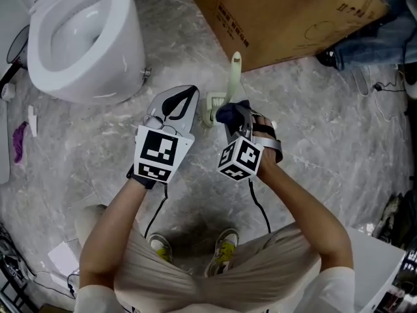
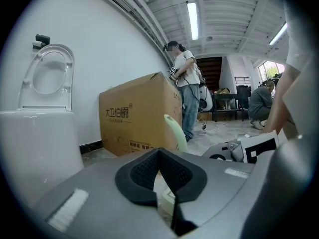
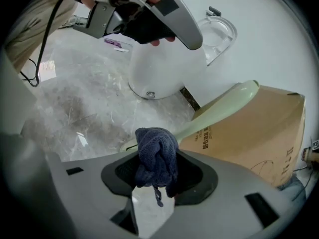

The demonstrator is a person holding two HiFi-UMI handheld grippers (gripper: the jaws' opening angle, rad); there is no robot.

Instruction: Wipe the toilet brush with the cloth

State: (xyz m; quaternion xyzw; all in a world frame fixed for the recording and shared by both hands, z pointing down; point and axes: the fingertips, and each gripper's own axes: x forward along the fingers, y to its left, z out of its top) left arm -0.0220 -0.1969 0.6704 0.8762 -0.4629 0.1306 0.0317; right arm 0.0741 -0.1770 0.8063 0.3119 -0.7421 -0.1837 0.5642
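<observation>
The pale green toilet brush handle (image 1: 235, 70) rises from its holder (image 1: 212, 109) on the floor, between the toilet and the box. It also shows as a handle (image 2: 175, 129) just beyond my left jaws and as a handle (image 3: 224, 106) slanting behind the cloth. My right gripper (image 1: 240, 119) is shut on a bunched dark blue cloth (image 1: 229, 112), right beside the lower handle. In the right gripper view the cloth (image 3: 157, 156) sits between the jaws of that gripper (image 3: 154, 176). My left gripper (image 1: 189, 94) is shut and empty, just left of the holder; its tips (image 2: 159, 156) meet.
A white toilet (image 1: 85, 38) stands at the upper left with its lid (image 2: 47, 76) raised. A large cardboard box (image 1: 287, 12) stands at the upper right. A purple item (image 1: 19, 142) lies at the left edge. People (image 2: 187, 103) stand and crouch in the far room.
</observation>
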